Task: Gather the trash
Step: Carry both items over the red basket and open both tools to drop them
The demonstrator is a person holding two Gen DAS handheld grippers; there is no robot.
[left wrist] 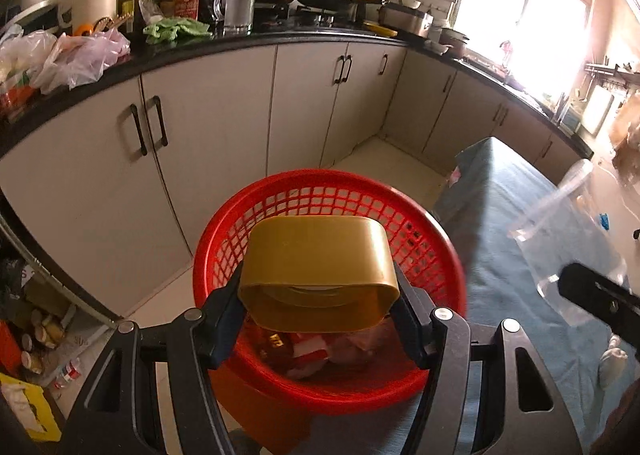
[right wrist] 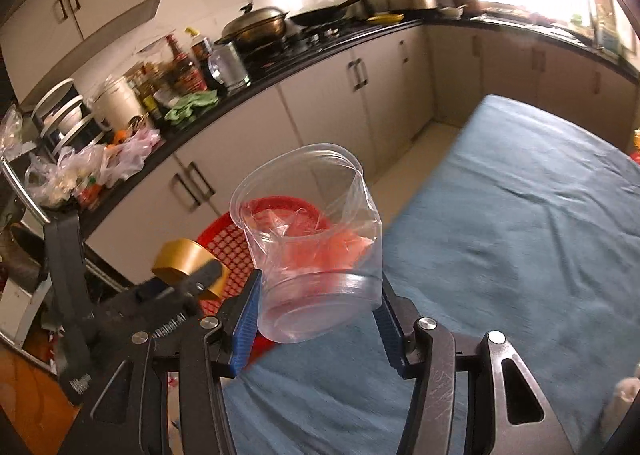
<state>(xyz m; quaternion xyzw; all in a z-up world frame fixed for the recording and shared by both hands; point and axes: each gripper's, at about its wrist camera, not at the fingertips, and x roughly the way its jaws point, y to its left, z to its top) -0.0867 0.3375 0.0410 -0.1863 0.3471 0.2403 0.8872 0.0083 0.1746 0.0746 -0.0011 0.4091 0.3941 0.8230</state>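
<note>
In the left wrist view my left gripper (left wrist: 320,295) is shut on a gold-coloured plastic container (left wrist: 316,267), held over the red mesh basket (left wrist: 424,251), which has wrappers and scraps in its bottom. In the right wrist view my right gripper (right wrist: 318,299) is shut on a clear plastic tub (right wrist: 308,243) with a crumpled film inside, above the edge of the blue-covered table (right wrist: 520,235). The red basket (right wrist: 228,243) shows behind and left of the tub. The left gripper (right wrist: 188,275) with the gold container (right wrist: 180,257) appears at the left. The clear tub (left wrist: 560,223) also shows at the right of the left wrist view.
A black countertop (left wrist: 240,43) with bottles, a wok, a jug and plastic bags runs along white cabinets (left wrist: 224,127). The tiled floor (left wrist: 392,163) lies between cabinets and table. Clutter and cans (left wrist: 40,335) sit low at the left. A bright window (left wrist: 520,11) is at the back right.
</note>
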